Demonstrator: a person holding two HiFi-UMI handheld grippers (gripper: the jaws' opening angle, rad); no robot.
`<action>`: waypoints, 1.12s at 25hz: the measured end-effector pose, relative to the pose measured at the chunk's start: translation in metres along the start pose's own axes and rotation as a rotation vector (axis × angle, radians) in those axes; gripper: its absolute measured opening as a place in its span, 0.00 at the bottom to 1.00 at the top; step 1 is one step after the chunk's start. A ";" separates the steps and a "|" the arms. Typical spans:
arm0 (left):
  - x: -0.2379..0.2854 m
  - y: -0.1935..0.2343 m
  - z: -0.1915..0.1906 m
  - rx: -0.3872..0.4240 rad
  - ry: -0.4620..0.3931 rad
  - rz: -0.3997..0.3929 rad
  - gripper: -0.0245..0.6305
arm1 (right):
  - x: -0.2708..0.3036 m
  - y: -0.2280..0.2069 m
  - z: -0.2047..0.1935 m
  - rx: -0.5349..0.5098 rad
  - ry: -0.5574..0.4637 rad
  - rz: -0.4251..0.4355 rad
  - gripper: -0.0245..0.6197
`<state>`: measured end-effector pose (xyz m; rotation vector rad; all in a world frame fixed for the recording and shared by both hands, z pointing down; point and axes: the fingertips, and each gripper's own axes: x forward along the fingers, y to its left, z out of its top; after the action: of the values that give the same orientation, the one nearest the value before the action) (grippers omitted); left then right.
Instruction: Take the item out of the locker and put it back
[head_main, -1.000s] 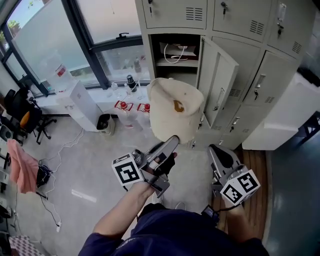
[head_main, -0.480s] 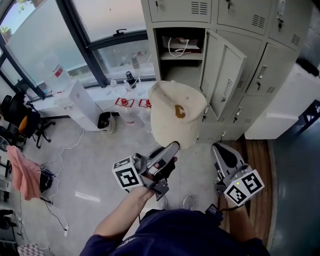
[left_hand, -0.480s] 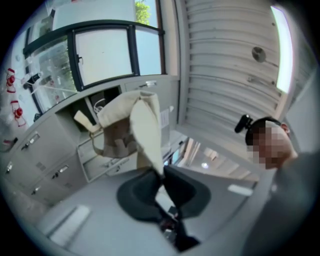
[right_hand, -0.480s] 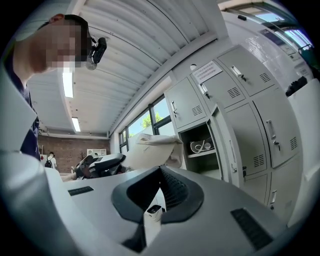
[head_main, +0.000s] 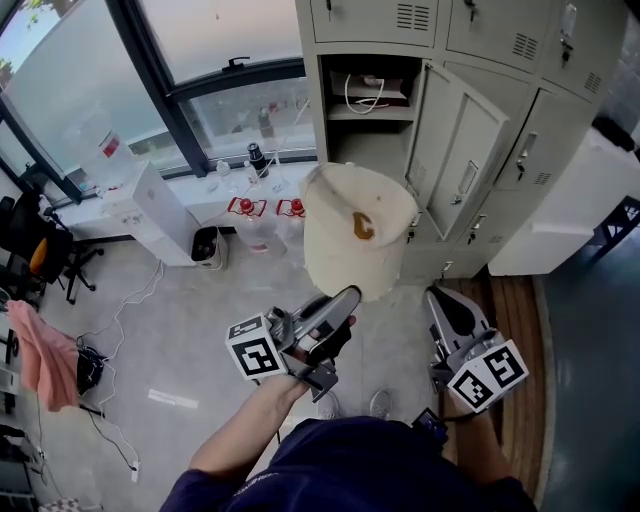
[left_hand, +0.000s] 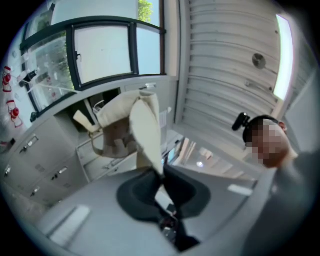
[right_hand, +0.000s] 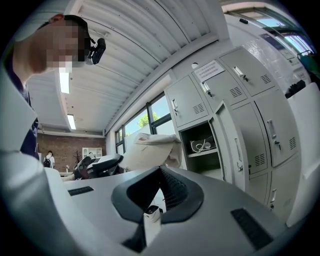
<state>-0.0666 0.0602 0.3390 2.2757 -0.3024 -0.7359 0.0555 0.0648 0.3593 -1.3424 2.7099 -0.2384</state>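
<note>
A cream cap (head_main: 358, 230) with a brown emblem hangs in the air before the open locker (head_main: 366, 120). My left gripper (head_main: 350, 296) is shut on its brim from below. In the left gripper view the cap (left_hand: 143, 125) rises from the closed jaws of the left gripper (left_hand: 161, 172). Inside the locker, a shelf (head_main: 368, 112) holds a white cable and a flat box. The locker door (head_main: 462, 172) stands swung out to the right. My right gripper (head_main: 436, 298) is lower right of the cap, shut, with nothing in it. From the right gripper (right_hand: 160, 171) the cap (right_hand: 150, 150) shows to the left of the locker (right_hand: 202, 145).
Closed locker doors (head_main: 550, 60) surround the open one. A white unit (head_main: 165, 205), a small bin (head_main: 209, 245) and bottles (head_main: 262, 160) stand by the window. Cables (head_main: 115, 330) trail over the floor. A pink cloth (head_main: 35, 345) hangs far left, and a white counter (head_main: 570, 220) stands right.
The cap and my left gripper have shifted slightly right, with the grip unchanged. The right gripper has stayed shut and hardly moved.
</note>
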 end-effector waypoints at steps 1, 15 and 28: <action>0.000 0.001 0.001 -0.003 0.001 -0.003 0.07 | 0.001 0.000 0.000 -0.001 0.003 -0.002 0.03; 0.006 0.014 -0.001 -0.033 -0.012 0.014 0.07 | 0.005 -0.009 -0.010 0.010 0.035 0.004 0.03; 0.032 0.011 -0.023 -0.029 -0.016 0.027 0.07 | -0.012 -0.030 -0.008 0.021 0.033 0.038 0.03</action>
<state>-0.0270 0.0520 0.3461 2.2354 -0.3272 -0.7411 0.0849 0.0572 0.3727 -1.2910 2.7491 -0.2865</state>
